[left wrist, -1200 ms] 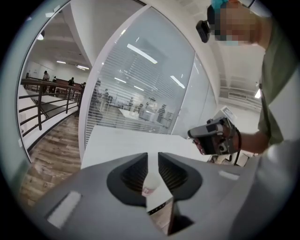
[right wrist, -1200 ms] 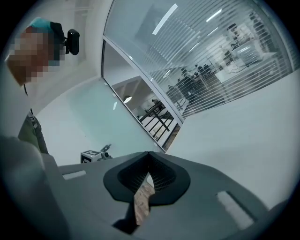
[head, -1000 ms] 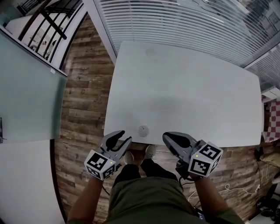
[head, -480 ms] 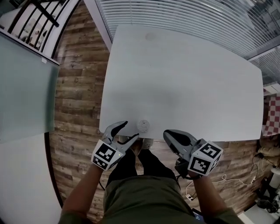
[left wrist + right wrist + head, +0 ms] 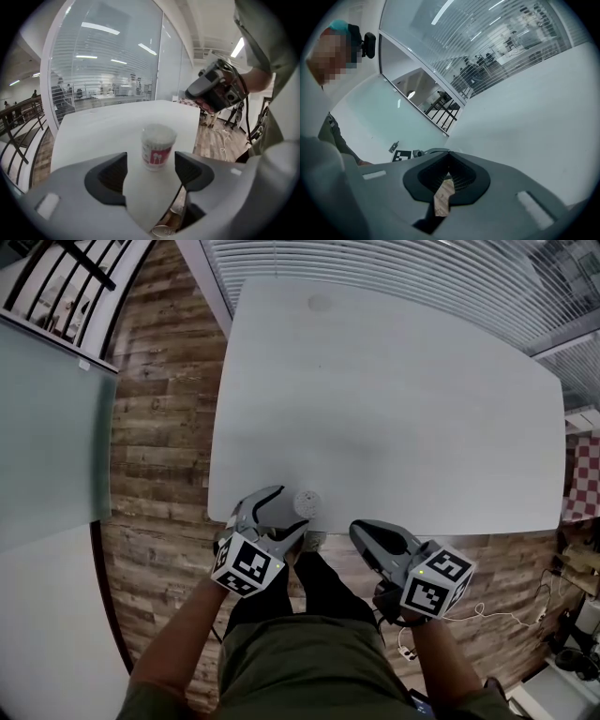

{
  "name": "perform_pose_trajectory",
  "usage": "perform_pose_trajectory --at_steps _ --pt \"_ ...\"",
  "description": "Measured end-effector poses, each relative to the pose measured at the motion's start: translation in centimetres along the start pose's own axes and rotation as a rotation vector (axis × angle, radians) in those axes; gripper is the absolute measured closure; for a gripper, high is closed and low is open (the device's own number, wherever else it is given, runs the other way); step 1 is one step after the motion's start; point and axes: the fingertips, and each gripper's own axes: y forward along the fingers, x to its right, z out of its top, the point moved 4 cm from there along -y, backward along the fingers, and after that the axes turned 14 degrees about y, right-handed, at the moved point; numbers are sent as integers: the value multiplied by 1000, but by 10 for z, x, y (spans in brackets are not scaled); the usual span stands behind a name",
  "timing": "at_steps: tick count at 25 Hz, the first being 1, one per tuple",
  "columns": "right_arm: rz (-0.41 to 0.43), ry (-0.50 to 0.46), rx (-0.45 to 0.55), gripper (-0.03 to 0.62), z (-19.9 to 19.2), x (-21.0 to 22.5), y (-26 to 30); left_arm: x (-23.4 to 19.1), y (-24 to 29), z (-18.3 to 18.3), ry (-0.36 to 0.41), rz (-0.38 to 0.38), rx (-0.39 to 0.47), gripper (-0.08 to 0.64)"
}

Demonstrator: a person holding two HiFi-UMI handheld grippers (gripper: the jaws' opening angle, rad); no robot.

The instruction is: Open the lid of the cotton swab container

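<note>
A wide white bench (image 5: 394, 409) fills most of the head view, bare but for one small thing at its near edge. Brown plank floor (image 5: 159, 427) runs along its left side and under the near edge, and a glass wall with blinds (image 5: 394, 277) runs along the far side. The person stands at the near edge in green trousers (image 5: 309, 652), a gripper in each hand. The right gripper (image 5: 361, 532) hangs just off the bench edge over the floor, well apart from the task's thing; its jaws are pressed together with nothing between them. The left gripper (image 5: 286, 510) sits over the bench edge, its jaws opening and already spread wide. The swab tub (image 5: 307, 503) stands upright on the bench by the near edge, just ahead of the gap between the left jaws, neither pad touching it. It is a small clear round tub packed with white swabs, with a red-and-pink label and its lid on.
</note>
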Motion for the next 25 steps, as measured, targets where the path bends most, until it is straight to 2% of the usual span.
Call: perform_pose_trajectory --at_steps 7,25 --pt "-13 12 1 581 1 8 -4 1 17 4 44 -10 -18 256" --pt "-12 24 -29 582 -7 13 -2 7 37 6 59 2 -46 259"
